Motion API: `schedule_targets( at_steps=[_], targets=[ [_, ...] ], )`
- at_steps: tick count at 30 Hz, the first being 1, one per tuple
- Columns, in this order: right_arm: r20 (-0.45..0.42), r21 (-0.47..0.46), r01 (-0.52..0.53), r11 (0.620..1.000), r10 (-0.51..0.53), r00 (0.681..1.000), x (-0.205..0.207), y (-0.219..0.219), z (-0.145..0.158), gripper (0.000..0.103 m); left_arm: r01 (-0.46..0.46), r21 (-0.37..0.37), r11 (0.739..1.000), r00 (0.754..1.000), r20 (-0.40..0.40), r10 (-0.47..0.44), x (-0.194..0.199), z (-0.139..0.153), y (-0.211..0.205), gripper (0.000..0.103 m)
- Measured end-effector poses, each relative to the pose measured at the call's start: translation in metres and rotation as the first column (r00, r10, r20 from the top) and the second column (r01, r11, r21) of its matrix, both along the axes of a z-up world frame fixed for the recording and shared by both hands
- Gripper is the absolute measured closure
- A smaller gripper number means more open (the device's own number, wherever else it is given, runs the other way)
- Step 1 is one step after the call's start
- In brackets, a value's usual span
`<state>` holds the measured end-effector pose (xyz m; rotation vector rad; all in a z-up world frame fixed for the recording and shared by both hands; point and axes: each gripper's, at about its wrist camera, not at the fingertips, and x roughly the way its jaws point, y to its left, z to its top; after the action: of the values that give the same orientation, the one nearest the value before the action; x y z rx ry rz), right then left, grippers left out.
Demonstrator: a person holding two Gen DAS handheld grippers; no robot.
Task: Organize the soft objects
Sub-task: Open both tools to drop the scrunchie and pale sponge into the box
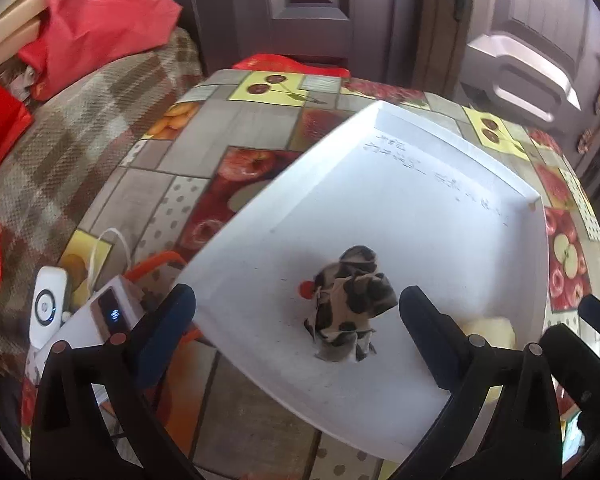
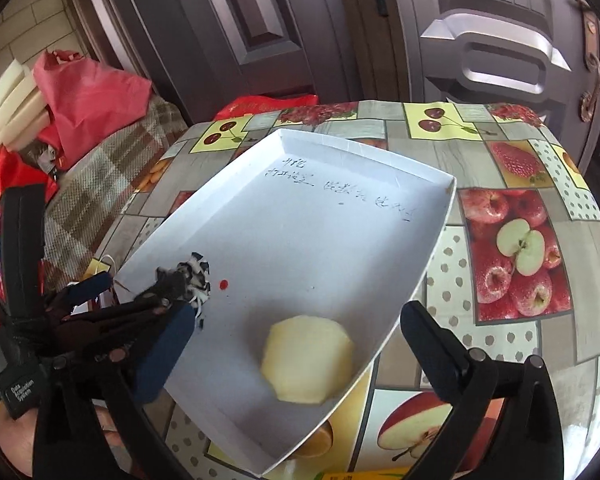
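White cardboard tray [image 2: 400, 168] on the tabletop [image 2: 540, 320] holds a crumpled spotted cloth [image 1: 346, 304] near-left and yellow sponge [image 2: 308, 360] near-right; both look light, squashy, best pinched mid-body; left tongs [image 1: 296, 312] and right tongs [image 2: 296, 336] gape wide, empty

Matt white cardboard tray [image 2: 440, 216]; glossy fruit-print tablecloth [image 2: 512, 248]; crumpled patterned cloth [image 1: 350, 308]; yellow foam sponge [image 2: 308, 360].

A table [image 2: 512, 168] with a fruit-print cloth is carrying a white tray [image 2: 420, 280], which is lying slantwise on it. At the left edge of the table a white device [image 1: 112, 312] with a small lit display is lying just beside the tray, and next to it a white round-marked gadget [image 1: 46, 308]. White and orange cables [image 1: 152, 266] are running between them.
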<state>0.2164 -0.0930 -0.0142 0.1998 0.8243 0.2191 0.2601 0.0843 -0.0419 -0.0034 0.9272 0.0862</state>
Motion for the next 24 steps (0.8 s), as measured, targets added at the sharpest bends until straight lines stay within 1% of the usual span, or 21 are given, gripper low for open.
schedule_targets(
  at_steps=[6, 14, 20, 24],
  targets=[
    [0.02, -0.004, 0.02, 1.0, -0.02, 1.0, -0.008, -0.002, 0.008, 0.0, -0.028, -0.001, 1.0, 1.0, 0.005, 0.028, -0.007, 0.002, 0.007, 0.0],
    [0.047, -0.013, 0.036, 0.999, -0.035, 0.998, -0.02, -0.005, 0.021, 0.0, -0.014, -0.024, 1.0, 1.0, 0.026, 0.014, -0.022, 0.014, 0.003, 0.0],
    [0.075, 0.03, 0.083, 0.996, -0.085, 0.994, -0.042, -0.024, 0.034, 0.0, 0.001, -0.1, 0.995, 0.998, 0.064, 0.005, -0.042, 0.037, 0.005, 0.0],
    [0.13, 0.009, 0.122, 0.992, -0.122, 0.984, -0.063, -0.039, 0.049, 0.0, 0.032, -0.156, 0.987, 0.996, 0.092, -0.018, -0.062, 0.051, 0.004, 0.0]
  ],
)
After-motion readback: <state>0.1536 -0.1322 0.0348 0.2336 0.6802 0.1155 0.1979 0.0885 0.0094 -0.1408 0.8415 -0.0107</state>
